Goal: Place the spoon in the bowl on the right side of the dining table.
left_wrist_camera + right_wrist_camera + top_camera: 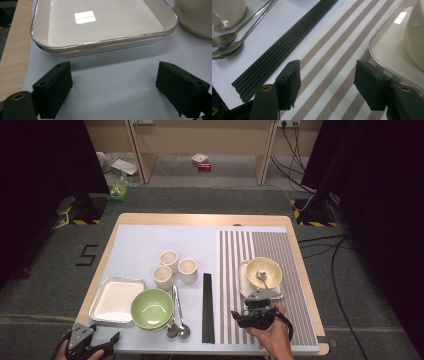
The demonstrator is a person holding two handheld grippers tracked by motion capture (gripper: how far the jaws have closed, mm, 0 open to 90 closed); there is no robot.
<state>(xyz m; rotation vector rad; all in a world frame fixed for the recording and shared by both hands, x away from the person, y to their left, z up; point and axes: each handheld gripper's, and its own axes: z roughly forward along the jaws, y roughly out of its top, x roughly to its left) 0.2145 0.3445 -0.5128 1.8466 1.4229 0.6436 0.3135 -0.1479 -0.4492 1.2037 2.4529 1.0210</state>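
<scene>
My left gripper [102,342] rests at the table's near left corner, open, with bare mat between its jaws [115,90]. Just ahead of it lies a white metal-rimmed tray [100,22], also seen at the left of the table [116,300]. My right gripper [246,310] hovers over the striped placemat [332,50], open and holding nothing [327,75]. Black chopsticks [284,45] lie to its left. To its right is the rim of a second tray [387,50] that carries a cream bowl [264,270] with a spoon [261,275] inside.
A green bowl [151,307] sits on another bowl beside the left tray. Two metal spoons [177,312] lie between it and the chopsticks [207,307]. Three cream cups [169,258] stand mid-table. The placemat [295,285] covers the table's right side.
</scene>
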